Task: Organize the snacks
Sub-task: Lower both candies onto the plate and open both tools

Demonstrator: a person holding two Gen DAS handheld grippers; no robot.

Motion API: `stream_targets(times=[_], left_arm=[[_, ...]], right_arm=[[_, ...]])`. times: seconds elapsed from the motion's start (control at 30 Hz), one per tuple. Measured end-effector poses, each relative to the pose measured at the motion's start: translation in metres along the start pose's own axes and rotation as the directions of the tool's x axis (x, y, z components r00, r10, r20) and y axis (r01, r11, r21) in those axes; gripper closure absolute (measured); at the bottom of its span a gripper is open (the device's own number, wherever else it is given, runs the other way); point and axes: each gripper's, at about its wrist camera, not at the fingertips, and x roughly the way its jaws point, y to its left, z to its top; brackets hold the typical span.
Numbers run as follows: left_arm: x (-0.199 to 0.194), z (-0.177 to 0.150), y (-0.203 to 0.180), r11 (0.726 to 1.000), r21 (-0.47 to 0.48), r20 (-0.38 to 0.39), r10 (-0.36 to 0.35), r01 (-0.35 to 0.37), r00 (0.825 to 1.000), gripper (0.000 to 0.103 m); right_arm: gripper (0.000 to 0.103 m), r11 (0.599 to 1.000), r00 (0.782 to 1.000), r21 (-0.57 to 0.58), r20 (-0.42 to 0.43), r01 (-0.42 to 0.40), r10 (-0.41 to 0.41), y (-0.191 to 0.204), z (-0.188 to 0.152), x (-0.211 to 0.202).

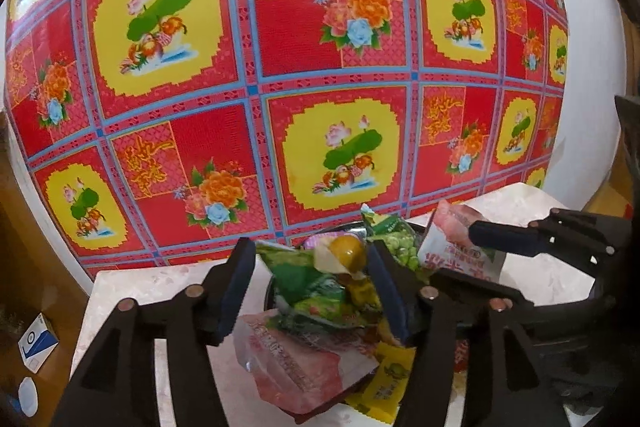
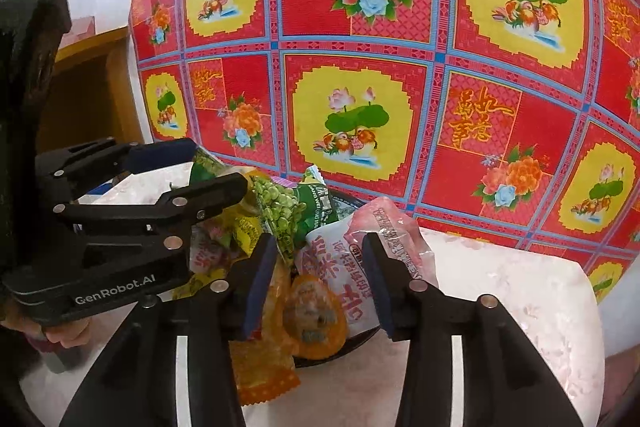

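The snacks lie heaped in a dark bowl (image 2: 356, 341) on a pale marble-like table (image 2: 520, 291), in front of a red cloth with flowers (image 1: 320, 47).

In the left wrist view, the left gripper (image 1: 312, 283) stands released over the heap. A green packet (image 1: 304, 279) and a round yellow-brown sweet (image 1: 347, 251) lie between its fingers, and the pads do not press them. Only this view shows a pink packet (image 1: 296, 363) at the near rim and a small blue-and-white box (image 1: 38, 343) on the floor.

In the right wrist view, the right gripper (image 2: 324, 279) is also released, with a white packet with red letters (image 2: 340, 267) between its fingers, which do not clamp it. Only here I can see a packet of green peas (image 2: 280, 211), an orange round packet (image 2: 314, 319), and fingers of a hand (image 2: 68, 335) under the left gripper.
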Motion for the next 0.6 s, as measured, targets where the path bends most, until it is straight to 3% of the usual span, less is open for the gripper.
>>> stream_targets(times=[0.2, 0.43, 0.6], left_arm=[[-0.001, 0.001, 0.005, 1.000, -0.019, -0.008, -0.014, 0.014, 1.000, 0.030], [-0.008, 0.003, 0.005, 0.999, -0.021, 0.017, -0.028, 0.028, 0.999, 0.023], [-0.007, 0.005, 0.009, 0.999, -0.031, 0.003, -0.036, 0.036, 0.999, 0.023]], right_arm=[[0.036, 1.000, 0.999, 0.004, 0.044, 0.008, -0.009, -0.004, 0.001, -0.007], [0.033, 0.997, 0.991, 0.065, 0.130, -0.038, 0.029, -0.023, 0.012, -0.034], [0.032, 0.994, 0.995, 0.102, 0.099, -0.031, 0.021, -0.031, 0.012, -0.028]])
